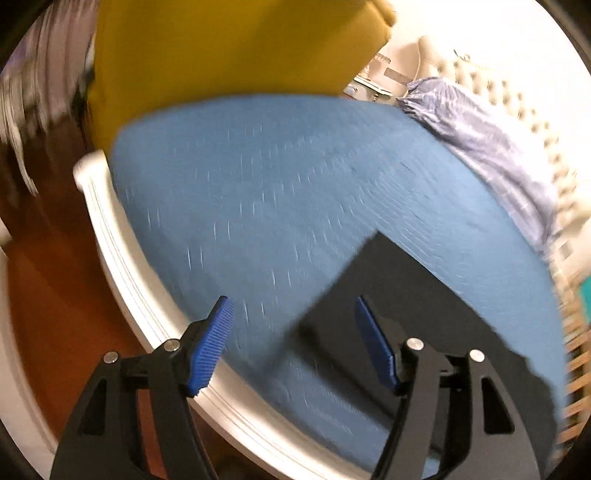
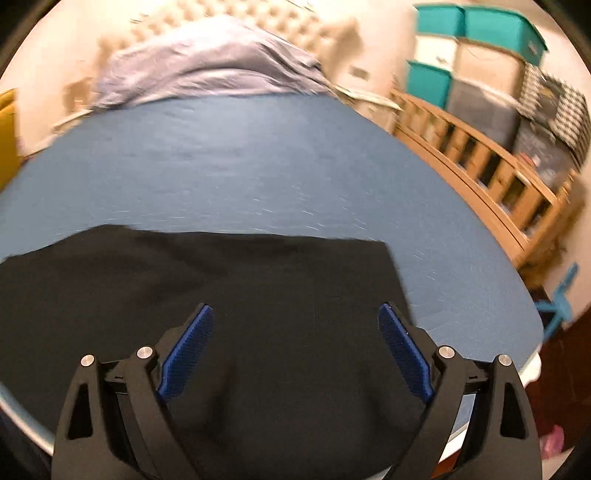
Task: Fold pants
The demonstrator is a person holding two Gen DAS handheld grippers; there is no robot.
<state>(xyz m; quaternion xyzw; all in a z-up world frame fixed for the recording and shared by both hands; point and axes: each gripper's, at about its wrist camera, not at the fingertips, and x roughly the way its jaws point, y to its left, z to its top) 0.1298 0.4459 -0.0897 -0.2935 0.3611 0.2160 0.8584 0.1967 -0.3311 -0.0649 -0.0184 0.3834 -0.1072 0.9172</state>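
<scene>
Pants (image 2: 207,295) flat crosswise on bed (image 2: 258,166), left tool (image 1: 295,339), right tool (image 2: 295,347) both spread, empty.

Bed (image 2: 258,166) (blue sheet), black pants (image 2: 221,288)

We see a blue-sheeted bed (image 2: 258,158) with a tufted cream headboard (image 2: 236,18), a wooden rail (image 2: 480,155), and teal bins (image 2: 491,26) beyond

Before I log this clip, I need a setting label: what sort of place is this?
Most likely a bedroom. Black pants lie on a bed with a tufted headboard; storage bins are stacked behind.
</scene>
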